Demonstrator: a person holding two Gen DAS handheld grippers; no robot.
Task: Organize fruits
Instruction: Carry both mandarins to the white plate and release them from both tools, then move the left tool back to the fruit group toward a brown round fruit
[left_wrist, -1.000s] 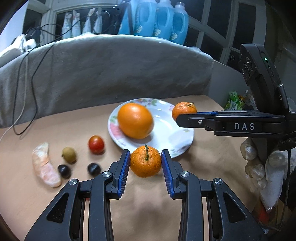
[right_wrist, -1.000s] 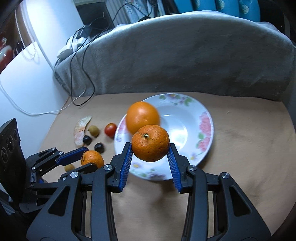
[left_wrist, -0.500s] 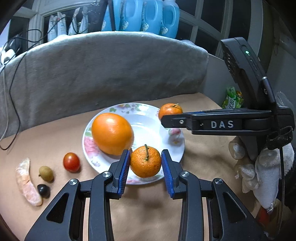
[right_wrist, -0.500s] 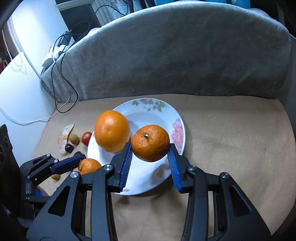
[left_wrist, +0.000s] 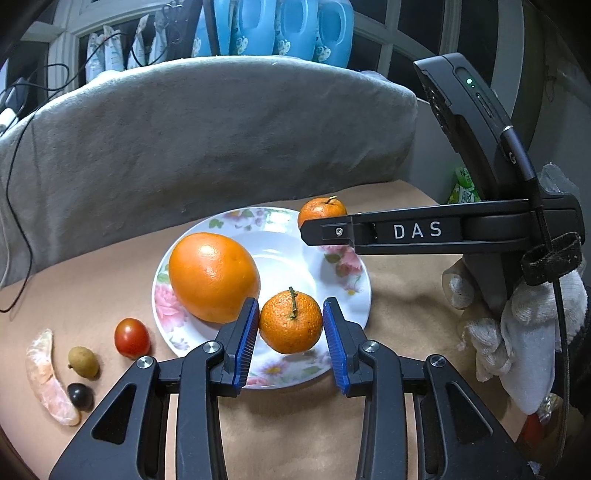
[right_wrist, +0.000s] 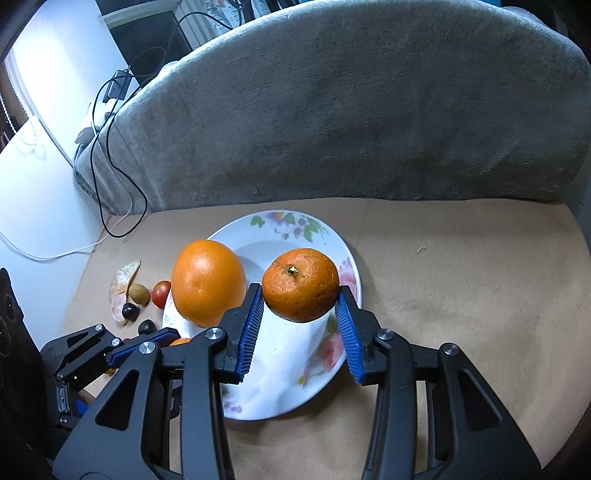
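A white floral plate (left_wrist: 280, 236) (right_wrist: 280, 387) lies on the tan cloth, with a large orange (left_wrist: 212, 277) (right_wrist: 207, 282) on its left side. My left gripper (left_wrist: 290, 334) is shut on a small stemmed mandarin (left_wrist: 290, 323) and holds it over the plate's near rim. My right gripper (right_wrist: 300, 319) is shut on a second mandarin (right_wrist: 301, 284) (left_wrist: 322, 211) and holds it above the plate. In the left wrist view the right gripper reaches in from the right over the plate's far edge.
Left of the plate lie a cherry tomato (left_wrist: 132, 338), a small green-brown fruit (left_wrist: 84, 362), a dark grape (left_wrist: 79, 396) and a peeled citrus segment (left_wrist: 46, 378). A grey blanket-covered backrest (left_wrist: 207, 133) rises behind. Cables (right_wrist: 118, 155) hang at the left.
Both grippers have carried their mandarins over the plate. The left one moved from in front of the plate to above its near rim; the right one moved in over the plate.
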